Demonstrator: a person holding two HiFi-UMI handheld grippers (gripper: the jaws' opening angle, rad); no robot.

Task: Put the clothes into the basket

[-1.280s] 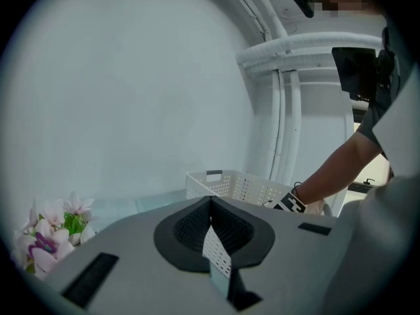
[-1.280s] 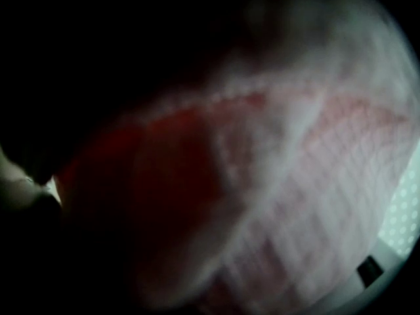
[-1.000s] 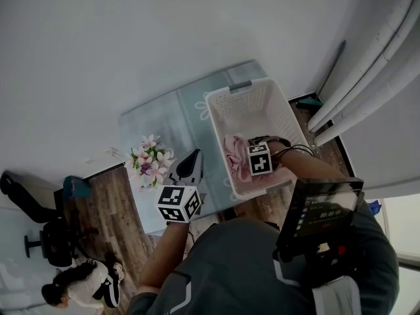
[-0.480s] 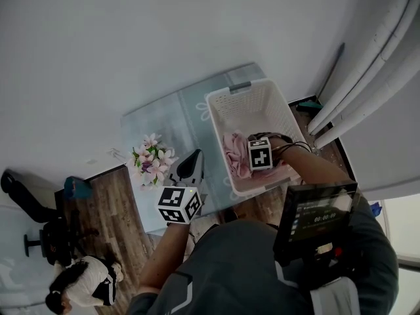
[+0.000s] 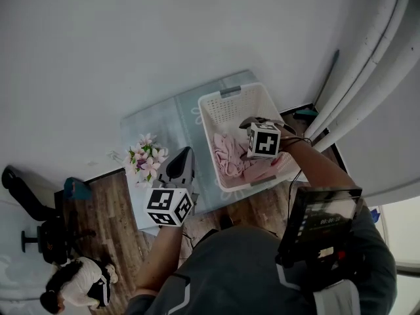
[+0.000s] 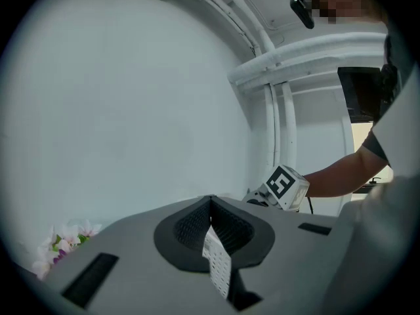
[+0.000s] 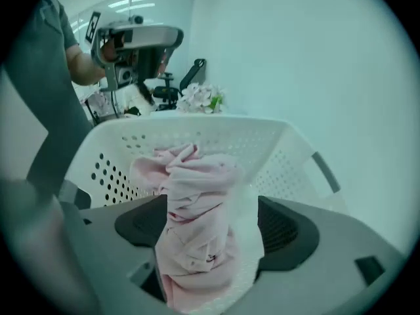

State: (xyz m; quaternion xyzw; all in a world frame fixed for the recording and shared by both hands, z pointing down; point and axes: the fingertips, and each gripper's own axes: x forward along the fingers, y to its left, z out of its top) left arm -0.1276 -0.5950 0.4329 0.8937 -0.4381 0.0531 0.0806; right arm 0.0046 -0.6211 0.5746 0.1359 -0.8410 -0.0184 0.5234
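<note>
Pale wall behind a low grey-blue table [image 5: 154, 120], white perforated plastic laundry basket [image 5: 220, 99] on its right part. Crumpled pink cloth garment [image 5: 230, 155] down inside the basket, lower folds hidden behind right gripper [image 7: 213, 218]: released, jaws spread wide either side, basket mesh showing past one pad. Left gripper [image 6: 210, 209] clenched on nothing, near pink-and-white flower bunch [image 5: 146, 156]. Basket's near wall partly covered by marker cube.
</note>
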